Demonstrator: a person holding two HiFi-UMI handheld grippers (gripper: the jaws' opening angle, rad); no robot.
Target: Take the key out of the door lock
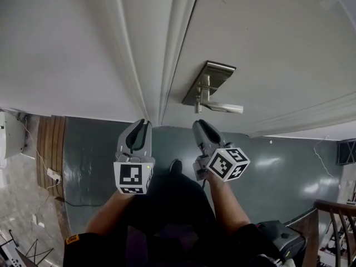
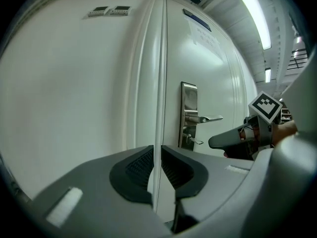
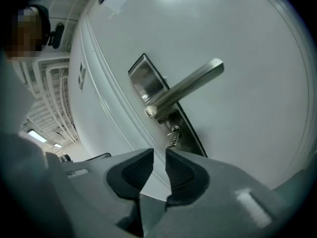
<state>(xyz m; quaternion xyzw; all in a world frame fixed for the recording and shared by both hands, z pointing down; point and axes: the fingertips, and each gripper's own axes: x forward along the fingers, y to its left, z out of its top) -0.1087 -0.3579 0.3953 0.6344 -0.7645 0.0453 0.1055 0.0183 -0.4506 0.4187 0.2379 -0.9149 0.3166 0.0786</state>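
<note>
Your left gripper (image 1: 142,124) hangs in front of the door frame (image 1: 149,54). In the left gripper view its jaws are drawn almost together, with only a thin slit between the dark pads (image 2: 136,168), and nothing is held there. Your right gripper (image 1: 201,125) is just beside it and points up at the door (image 1: 267,43), below the lever handle (image 1: 223,108). Its jaws are likewise nearly closed, with a narrow gap and nothing between them.

The key (image 3: 173,135) sits in the lock, in the lower part of the metal lock plate (image 3: 144,78), just under the lever. In the right gripper view it shows above the jaw tips, near them but not touching, and something small hangs from it that is too fine to make out. From the left gripper view the key sticks out of the plate toward the right gripper's tip, and the two are apart. The grey floor (image 1: 94,149) lies below both grippers.
</note>
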